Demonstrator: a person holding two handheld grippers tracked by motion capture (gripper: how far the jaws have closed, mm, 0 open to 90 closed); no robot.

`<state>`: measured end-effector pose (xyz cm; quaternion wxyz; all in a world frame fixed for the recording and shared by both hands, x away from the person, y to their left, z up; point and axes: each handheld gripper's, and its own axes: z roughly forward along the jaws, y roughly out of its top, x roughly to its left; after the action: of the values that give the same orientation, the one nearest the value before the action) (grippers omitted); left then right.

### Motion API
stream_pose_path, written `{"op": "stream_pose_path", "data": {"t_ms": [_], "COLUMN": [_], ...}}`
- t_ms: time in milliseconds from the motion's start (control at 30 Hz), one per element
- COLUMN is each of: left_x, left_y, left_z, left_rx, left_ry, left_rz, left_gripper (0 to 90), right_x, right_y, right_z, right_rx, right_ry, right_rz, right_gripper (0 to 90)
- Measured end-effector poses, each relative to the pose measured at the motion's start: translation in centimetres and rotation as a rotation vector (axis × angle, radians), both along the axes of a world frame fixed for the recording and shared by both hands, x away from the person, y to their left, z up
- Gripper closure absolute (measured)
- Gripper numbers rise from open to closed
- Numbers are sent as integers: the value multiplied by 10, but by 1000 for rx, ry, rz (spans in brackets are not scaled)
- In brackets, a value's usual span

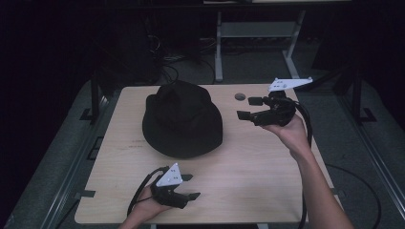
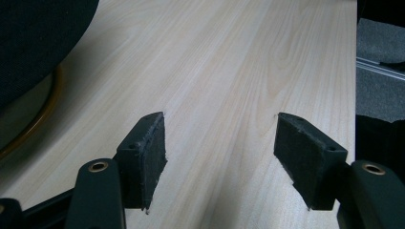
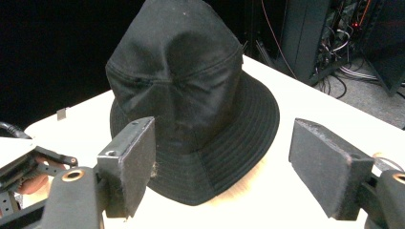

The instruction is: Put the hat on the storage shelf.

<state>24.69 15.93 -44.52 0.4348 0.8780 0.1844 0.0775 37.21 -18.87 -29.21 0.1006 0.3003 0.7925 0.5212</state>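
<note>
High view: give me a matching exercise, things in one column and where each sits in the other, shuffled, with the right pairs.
Things:
1. black bucket hat
2. left hand-held gripper
3. right hand-held gripper
4. round grey cap

Places:
A. low over the table's near edge, jaws apart
B. set in the tabletop near the far edge
C. resting on the table, left of centre
D. held above the table's right side, jaws apart, pointing at the hat

Pairs: 1-C, 2-A, 3-D, 4-B
</note>
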Motion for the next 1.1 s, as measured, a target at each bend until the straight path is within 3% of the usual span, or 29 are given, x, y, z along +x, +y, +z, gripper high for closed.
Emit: {"op": "stream_pose_path", "data": {"t_ms": [433, 1100], "left_x": [0, 1], "left_y": [-1, 1], "left_z": [-2, -3], "left_rx": [15, 3], "left_ry": [9, 19], "left_rz": [-4, 9], "left_gripper": [335, 326], "right_x": [-12, -34], "right_y": [-17, -46], "right_z": [-16, -47], "right_rx": [17, 29], "right_ry": [17, 47], "right_rz": [-26, -63], "right_gripper": [205, 195]}}
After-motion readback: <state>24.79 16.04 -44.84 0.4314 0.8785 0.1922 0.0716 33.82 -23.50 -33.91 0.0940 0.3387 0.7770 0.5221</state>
